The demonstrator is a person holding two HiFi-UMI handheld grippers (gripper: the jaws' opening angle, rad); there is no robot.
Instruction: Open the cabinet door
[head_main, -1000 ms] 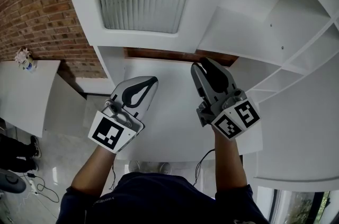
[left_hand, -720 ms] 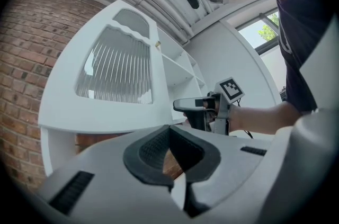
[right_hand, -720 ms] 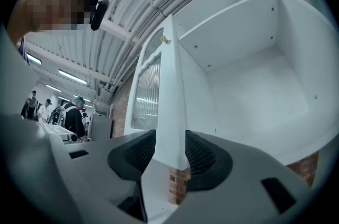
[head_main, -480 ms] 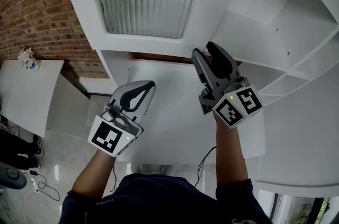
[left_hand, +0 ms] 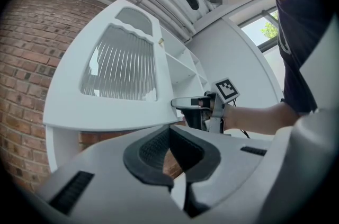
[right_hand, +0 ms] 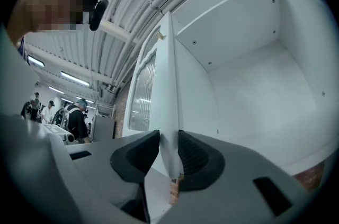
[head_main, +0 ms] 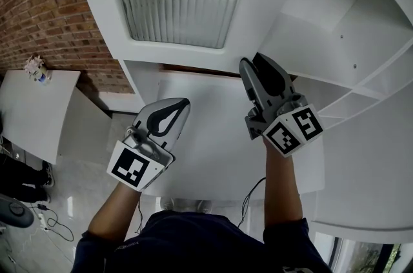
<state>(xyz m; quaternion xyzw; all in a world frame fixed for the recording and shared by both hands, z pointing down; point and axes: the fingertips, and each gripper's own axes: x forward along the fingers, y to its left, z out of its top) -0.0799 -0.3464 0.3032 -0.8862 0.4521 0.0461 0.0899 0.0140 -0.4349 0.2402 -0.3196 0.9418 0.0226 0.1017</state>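
Finding: the cabinet door (head_main: 97, 0), with its ribbed glass panel, fills the upper centre of the head view and stands ajar. The open shelves (head_main: 335, 13) lie to its right. The right gripper (head_main: 254, 61) sits at the door's lower right corner. Its jaws are closing on the free edge, and the pads appear to touch both faces. That edge runs straight up the frame from the jaws. The left gripper (head_main: 183, 104) is pressed together and empty, lower left, clear of the door. The right hand is the nearer.
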